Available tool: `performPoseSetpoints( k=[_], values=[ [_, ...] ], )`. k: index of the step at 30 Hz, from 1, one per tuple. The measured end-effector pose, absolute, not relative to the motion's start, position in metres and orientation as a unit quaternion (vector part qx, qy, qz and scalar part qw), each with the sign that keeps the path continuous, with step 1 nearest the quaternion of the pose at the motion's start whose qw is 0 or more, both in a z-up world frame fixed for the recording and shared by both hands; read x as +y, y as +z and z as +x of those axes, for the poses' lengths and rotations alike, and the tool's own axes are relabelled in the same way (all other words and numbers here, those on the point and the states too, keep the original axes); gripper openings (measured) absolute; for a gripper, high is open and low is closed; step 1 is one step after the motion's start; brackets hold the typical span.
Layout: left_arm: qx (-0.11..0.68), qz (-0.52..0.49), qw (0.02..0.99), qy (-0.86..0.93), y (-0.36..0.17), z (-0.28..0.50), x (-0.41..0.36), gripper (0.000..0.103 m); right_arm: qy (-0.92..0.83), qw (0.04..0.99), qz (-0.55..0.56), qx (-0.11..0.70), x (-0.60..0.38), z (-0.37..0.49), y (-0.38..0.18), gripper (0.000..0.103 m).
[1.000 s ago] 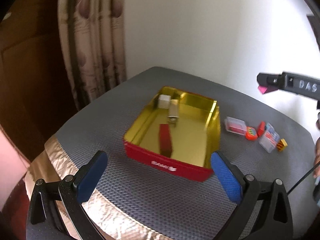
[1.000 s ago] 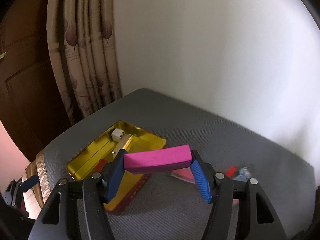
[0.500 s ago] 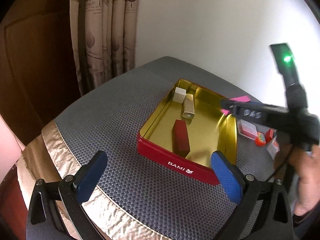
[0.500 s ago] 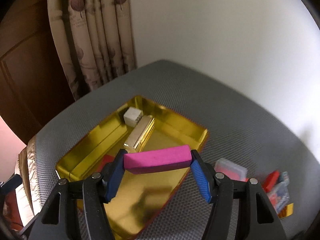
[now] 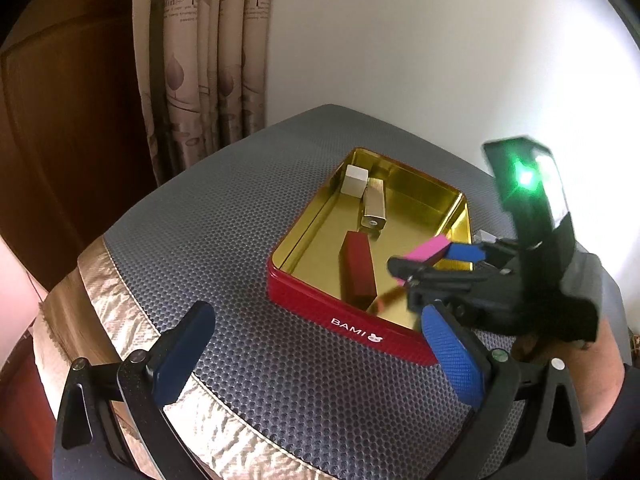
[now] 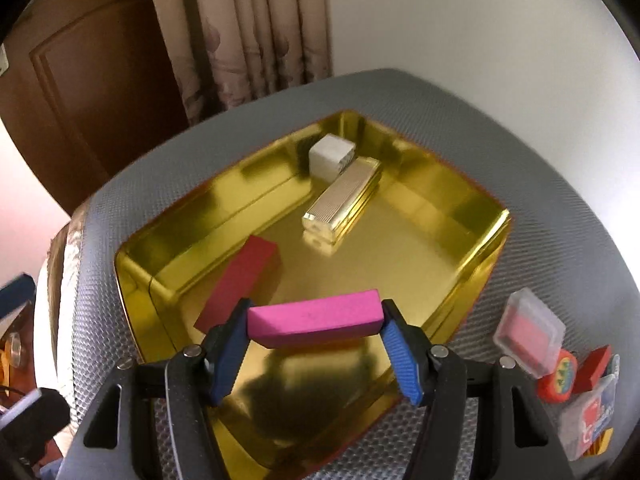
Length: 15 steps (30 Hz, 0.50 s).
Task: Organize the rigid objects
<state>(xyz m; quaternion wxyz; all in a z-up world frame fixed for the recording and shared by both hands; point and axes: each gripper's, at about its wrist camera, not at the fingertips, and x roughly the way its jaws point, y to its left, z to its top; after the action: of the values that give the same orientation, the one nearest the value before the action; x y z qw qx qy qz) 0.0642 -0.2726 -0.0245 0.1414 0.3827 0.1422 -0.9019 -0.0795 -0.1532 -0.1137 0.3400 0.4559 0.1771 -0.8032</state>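
A red tin with a gold inside sits on the grey table. In it lie a white cube, a gold ribbed bar and a dark red block. My right gripper is shut on a pink block, held crosswise by its ends, low over the tin's near right part. My left gripper stands open in front of the tin, nothing between its fingers.
To the right of the tin lie several small items: a clear case with a pink insert, a round red piece, a small red block and a clear box. A curtain and a wooden door stand behind the table.
My right gripper has come down and over the tin with the pink block, entering the left wrist view from the right. The left gripper stayed open and barely shifted.
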Motion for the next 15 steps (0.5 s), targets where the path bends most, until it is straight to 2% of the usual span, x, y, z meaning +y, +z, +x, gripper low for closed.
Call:
performPoseSetpoints(
  k=[6,11,15],
  values=[
    [0.143,0.391,0.144,-0.898,-0.029,0.064,-0.271,0.103,-0.781,0.376,0.463,0.185,-0.153,-0.076,-0.121,0.064],
    [0.141,0.392,0.147,-0.897,-0.030,0.062,-0.273,0.103,-0.763,0.390,0.460,0.233,-0.162,-0.067,-0.129,0.065],
    [0.141,0.386,0.148,-0.899,-0.029,0.061,-0.274,0.103,-0.783,0.394,0.449,0.175,-0.143,-0.069,-0.112,0.065]
  ],
)
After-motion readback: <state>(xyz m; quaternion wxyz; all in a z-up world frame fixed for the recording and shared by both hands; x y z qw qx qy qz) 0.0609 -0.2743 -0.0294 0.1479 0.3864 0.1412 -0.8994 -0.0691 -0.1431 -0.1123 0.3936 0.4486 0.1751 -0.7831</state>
